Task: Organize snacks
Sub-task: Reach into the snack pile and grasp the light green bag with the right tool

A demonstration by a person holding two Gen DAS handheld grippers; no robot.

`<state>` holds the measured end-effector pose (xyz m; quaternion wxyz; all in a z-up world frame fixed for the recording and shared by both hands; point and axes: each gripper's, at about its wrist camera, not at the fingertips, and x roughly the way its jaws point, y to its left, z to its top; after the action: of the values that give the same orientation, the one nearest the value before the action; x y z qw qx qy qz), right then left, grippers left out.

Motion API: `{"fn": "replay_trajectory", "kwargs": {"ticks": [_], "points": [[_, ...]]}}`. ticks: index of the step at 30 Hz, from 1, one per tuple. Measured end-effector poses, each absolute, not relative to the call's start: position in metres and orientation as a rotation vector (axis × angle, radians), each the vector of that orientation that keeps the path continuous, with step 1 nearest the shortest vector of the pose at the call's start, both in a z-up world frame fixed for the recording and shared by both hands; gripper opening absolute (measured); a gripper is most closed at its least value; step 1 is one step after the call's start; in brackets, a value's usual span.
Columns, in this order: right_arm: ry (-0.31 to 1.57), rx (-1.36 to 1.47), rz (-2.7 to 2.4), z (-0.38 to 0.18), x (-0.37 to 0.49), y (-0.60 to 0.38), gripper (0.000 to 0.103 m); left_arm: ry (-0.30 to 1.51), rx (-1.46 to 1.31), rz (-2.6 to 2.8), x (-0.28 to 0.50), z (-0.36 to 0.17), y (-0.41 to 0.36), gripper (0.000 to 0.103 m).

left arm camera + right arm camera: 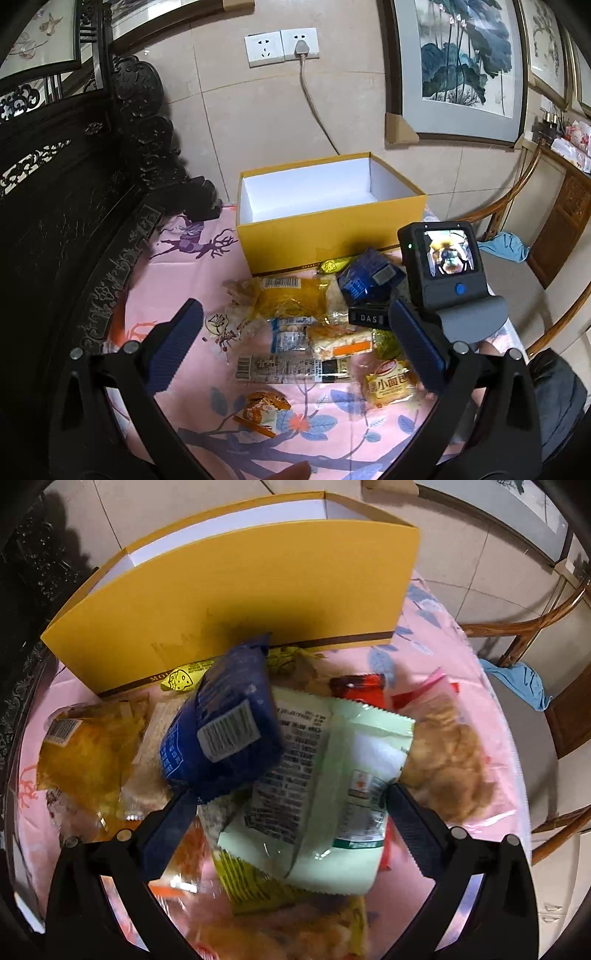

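Note:
A yellow box (332, 225) with a white, empty inside stands open at the back of the pink cloth; it also shows in the right wrist view (236, 602). A pile of snack packets (303, 325) lies in front of it. My left gripper (295, 347) is open above the pile, holding nothing. My right gripper (284, 830) is open and low over the pile, its fingers either side of a pale green packet (325, 794). A dark blue packet (221, 731) lies tilted against its left finger (166, 834). The right gripper's body (443, 273) shows in the left wrist view beside the blue packet (365, 277).
A carved dark wooden screen (74, 221) borders the table's left side. A wooden chair (517, 206) with a blue cloth (517, 679) stands to the right. A small orange packet (262, 410) lies alone near the front. A wall socket with a plugged cable (303, 51) is behind the box.

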<state>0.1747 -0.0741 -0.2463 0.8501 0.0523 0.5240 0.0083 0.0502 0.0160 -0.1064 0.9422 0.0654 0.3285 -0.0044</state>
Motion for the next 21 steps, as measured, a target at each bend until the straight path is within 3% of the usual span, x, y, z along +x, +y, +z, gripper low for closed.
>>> {"fn": "replay_trajectory", "kwargs": {"ticks": [4,8,11,21], "points": [[1.067,0.102,0.035,-0.249,0.169,-0.079,0.102,0.694,0.095,-0.018,0.061,-0.123,0.020,0.101],[1.145,0.052,0.049,-0.255,0.175,-0.080,0.102,0.665,0.172,-0.063,0.072,-0.148,0.008,0.101],[1.184,0.073,0.071,-0.257,0.179,-0.087,0.102,0.757,0.255,-0.044,0.091,-0.184,-0.004,0.101],[1.236,0.139,0.132,-0.265,0.190,-0.103,0.102,1.064,0.028,-0.071,0.153,-0.248,0.016,0.101]]}}
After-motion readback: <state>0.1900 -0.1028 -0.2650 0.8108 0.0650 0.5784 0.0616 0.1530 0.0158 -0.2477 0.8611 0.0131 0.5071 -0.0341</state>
